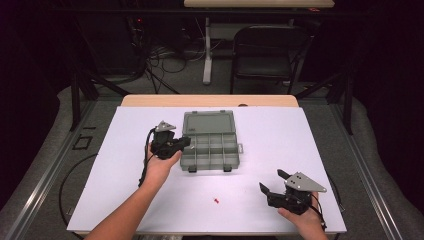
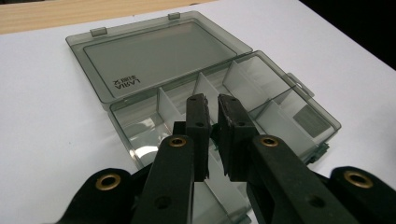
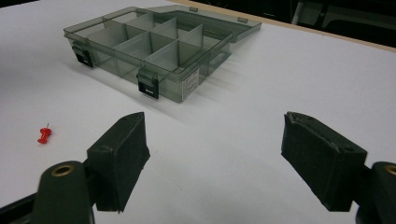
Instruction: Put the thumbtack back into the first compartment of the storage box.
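A smoky transparent compartment box lies open mid-table, its lid flat behind it and its cells looking empty. My left gripper hovers at the box's left side, pointing right over its left cells. In the left gripper view its jaws stand shut, with nothing visible between the pads, above the box and lid. A red pushpin lies on the white mat in front of the box. My right gripper rests open near the front right edge, facing the box, with the pushpin to its left.
The white mat covers a wooden table whose far edge shows behind the box. A black folding chair, a table leg and cables stand on the floor beyond. A cable trails from the left gripper.
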Demonstrator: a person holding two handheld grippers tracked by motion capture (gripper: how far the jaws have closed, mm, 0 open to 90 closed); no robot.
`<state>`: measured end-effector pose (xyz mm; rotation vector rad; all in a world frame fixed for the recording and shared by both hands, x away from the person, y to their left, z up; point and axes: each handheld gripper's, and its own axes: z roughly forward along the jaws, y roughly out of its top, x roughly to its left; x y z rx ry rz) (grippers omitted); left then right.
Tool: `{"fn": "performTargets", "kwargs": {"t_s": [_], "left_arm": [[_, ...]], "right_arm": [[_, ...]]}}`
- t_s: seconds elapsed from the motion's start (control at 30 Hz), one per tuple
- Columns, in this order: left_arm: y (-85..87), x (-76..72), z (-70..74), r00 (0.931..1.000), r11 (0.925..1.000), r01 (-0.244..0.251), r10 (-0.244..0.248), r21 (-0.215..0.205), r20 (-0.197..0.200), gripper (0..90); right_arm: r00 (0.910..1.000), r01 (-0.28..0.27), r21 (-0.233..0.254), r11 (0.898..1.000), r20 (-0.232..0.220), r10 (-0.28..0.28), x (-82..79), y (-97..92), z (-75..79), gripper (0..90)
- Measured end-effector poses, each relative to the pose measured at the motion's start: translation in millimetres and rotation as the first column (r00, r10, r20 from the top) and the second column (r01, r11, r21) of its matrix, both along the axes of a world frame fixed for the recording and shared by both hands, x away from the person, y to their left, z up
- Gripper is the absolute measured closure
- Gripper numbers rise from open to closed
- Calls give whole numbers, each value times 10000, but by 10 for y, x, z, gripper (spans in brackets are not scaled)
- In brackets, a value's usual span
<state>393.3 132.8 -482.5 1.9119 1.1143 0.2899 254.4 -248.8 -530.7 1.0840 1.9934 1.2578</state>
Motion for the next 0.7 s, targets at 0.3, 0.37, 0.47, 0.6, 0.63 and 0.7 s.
{"fn": "performTargets", "kwargs": {"t_s": [0.3, 0.37, 0.47, 0.6, 0.63, 0.7], "left_arm": [[-94, 190, -102, 9993, 9980, -194, 212, 601, -297, 830], [-97, 226, -138, 9987, 9978, -291, 316, 603, -411, 830], [-105, 282, -199, 9972, 9966, -503, 537, 650, -525, 830], [-97, 360, -277, 9948, 9947, -663, 720, 790, -714, 830], [-102, 375, -301, 9939, 9941, -750, 809, 789, -748, 830], [-104, 404, -341, 9927, 9929, -812, 884, 870, -821, 830]], "right_arm": [[10000, 12, -31, 10000, 75, -12, -14, 12, 11, 220], [10000, 15, -53, 10000, 72, -15, -13, 13, 9, 220], [9999, -4, -56, 10000, 109, 4, -21, 5, 18, 220], [10000, 3, 1, 10000, 79, -3, -12, 9, 9, 220], [10000, 0, -6, 10000, 74, 0, -12, 10, 8, 220], [9999, -31, -31, 10000, 100, 31, -17, 12, 13, 220]]}}
